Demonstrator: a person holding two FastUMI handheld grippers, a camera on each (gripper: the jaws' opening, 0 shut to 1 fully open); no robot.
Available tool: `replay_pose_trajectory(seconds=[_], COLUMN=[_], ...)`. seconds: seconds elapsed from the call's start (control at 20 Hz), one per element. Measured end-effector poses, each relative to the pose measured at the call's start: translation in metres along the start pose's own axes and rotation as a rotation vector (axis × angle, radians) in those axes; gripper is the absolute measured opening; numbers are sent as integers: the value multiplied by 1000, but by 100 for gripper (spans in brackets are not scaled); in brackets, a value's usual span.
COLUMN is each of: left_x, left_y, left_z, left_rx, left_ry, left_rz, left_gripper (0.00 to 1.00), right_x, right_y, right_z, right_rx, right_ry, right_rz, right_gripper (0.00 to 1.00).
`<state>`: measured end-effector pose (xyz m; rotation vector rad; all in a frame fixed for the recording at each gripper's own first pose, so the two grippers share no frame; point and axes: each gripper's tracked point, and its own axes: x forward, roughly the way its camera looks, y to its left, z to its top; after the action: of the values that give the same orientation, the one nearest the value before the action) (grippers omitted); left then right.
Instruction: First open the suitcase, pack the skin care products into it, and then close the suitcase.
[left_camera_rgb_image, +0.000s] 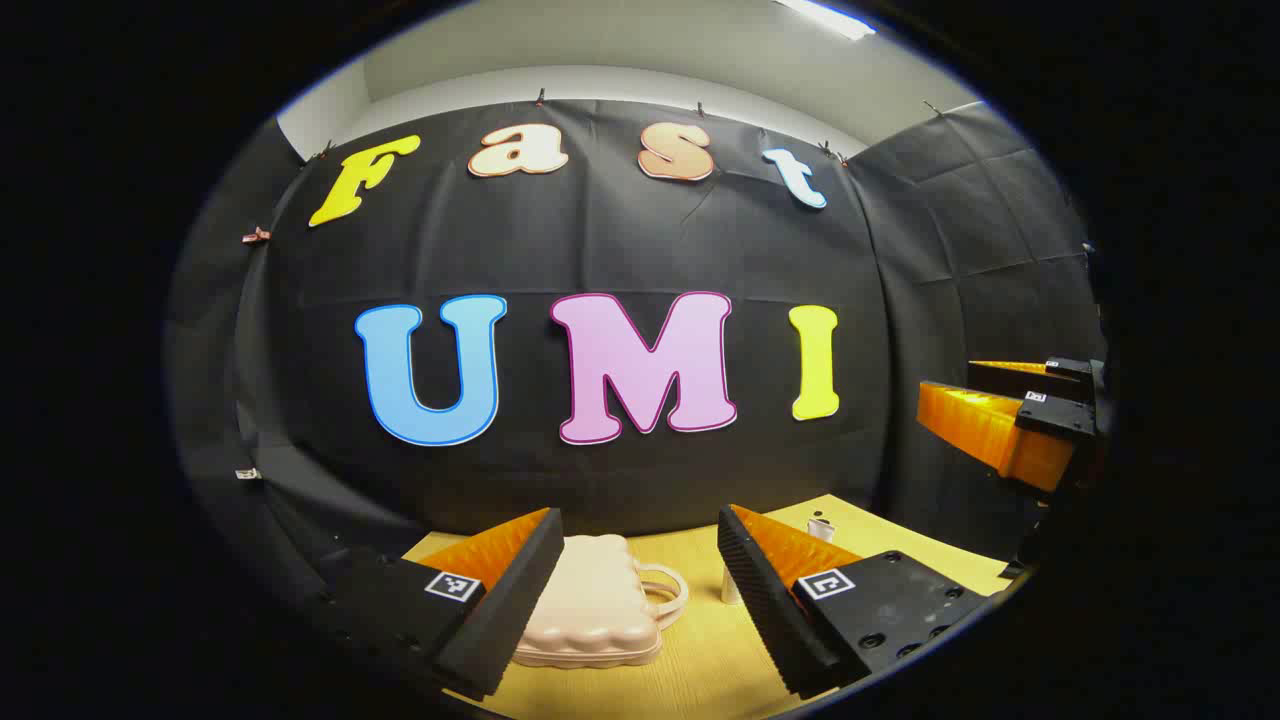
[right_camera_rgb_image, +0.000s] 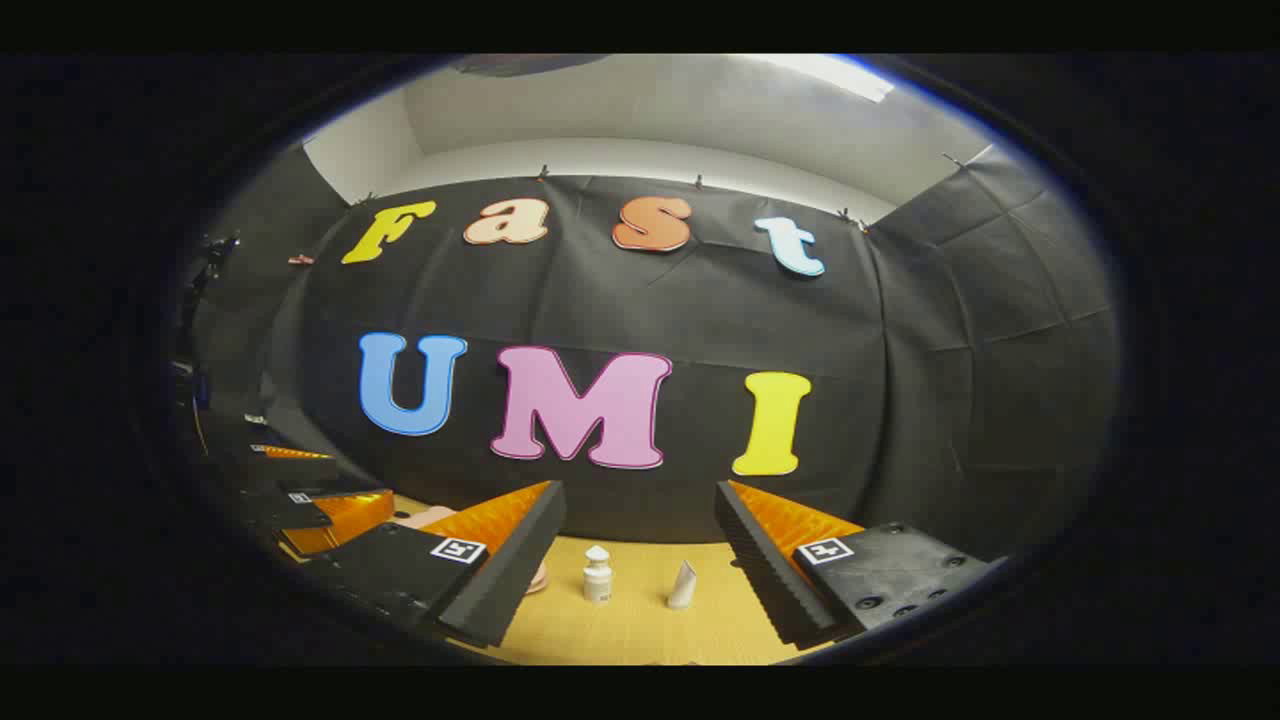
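A small pale pink suitcase (left_camera_rgb_image: 592, 605) with a loop handle lies closed on the wooden table (left_camera_rgb_image: 700, 660), just ahead of my left gripper (left_camera_rgb_image: 640, 575), which is open and holds nothing. In the right gripper view a sliver of the suitcase (right_camera_rgb_image: 425, 517) peeks out behind the left finger. A small white bottle (right_camera_rgb_image: 597, 575) and a slanted white tube (right_camera_rgb_image: 682, 586) stand on the table (right_camera_rgb_image: 640, 625) ahead of my open right gripper (right_camera_rgb_image: 640, 545). The left gripper view shows the tube (left_camera_rgb_image: 730, 585) partly hidden by a finger and the bottle (left_camera_rgb_image: 821, 526) farther back.
The right gripper (left_camera_rgb_image: 1010, 420) shows at the right edge of the left gripper view, raised above the table. The left gripper (right_camera_rgb_image: 310, 500) shows at the left of the right gripper view. The black cloth wall stands close behind the table's far edge.
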<state>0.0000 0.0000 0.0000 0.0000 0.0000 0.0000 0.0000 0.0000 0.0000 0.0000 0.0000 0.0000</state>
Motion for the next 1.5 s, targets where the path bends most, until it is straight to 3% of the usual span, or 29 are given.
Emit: replay_pose_trajectory(seconds=[0.65,1.0,1.3,1.5], left_x=[3,19,56,82], left_y=[0,-11,-24,-45], left_z=[-17,-36,-83,-120], left_rx=[46,55,226,286], left_ry=[40,96,209,266], left_rz=[26,0,-54,-111], left_gripper=[99,98,99,98], right_x=[0,5,12,22], right_y=[-2,-8,-14,-32], right_z=[1,-7,-23,-34], right_rx=[4,1,9,-1], right_ry=[-7,11,44,53], right_rz=[8,-6,-13,-37], right_gripper=[97,96,96,97])
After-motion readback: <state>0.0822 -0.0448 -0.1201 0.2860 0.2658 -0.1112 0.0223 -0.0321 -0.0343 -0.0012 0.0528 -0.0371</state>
